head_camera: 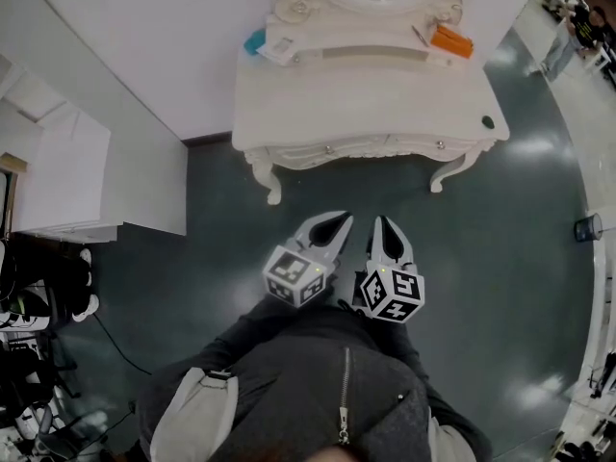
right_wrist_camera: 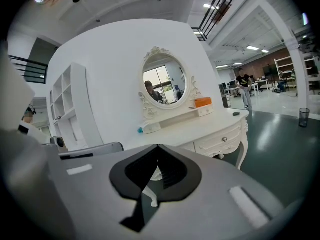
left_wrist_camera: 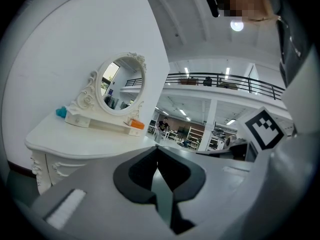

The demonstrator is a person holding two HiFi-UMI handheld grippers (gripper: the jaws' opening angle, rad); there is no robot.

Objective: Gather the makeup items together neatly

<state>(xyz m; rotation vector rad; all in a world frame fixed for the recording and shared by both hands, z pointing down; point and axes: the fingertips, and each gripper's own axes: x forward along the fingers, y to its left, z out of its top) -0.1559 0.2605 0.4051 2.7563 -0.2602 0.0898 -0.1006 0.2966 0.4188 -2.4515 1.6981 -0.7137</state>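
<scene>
Head view: left gripper (head_camera: 343, 218) and right gripper (head_camera: 383, 221) side by side, short of the white vanity table (head_camera: 366, 114), orange makeup item (head_camera: 451, 40) at its back right edge, teal item (head_camera: 254, 41) at its back left corner; left gripper view: jaws together, empty; right gripper view: same.

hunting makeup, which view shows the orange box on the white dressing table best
Head view: the orange box shows largest, from above. Right gripper view shows the box side-on; left gripper view shows it tiny.
</scene>
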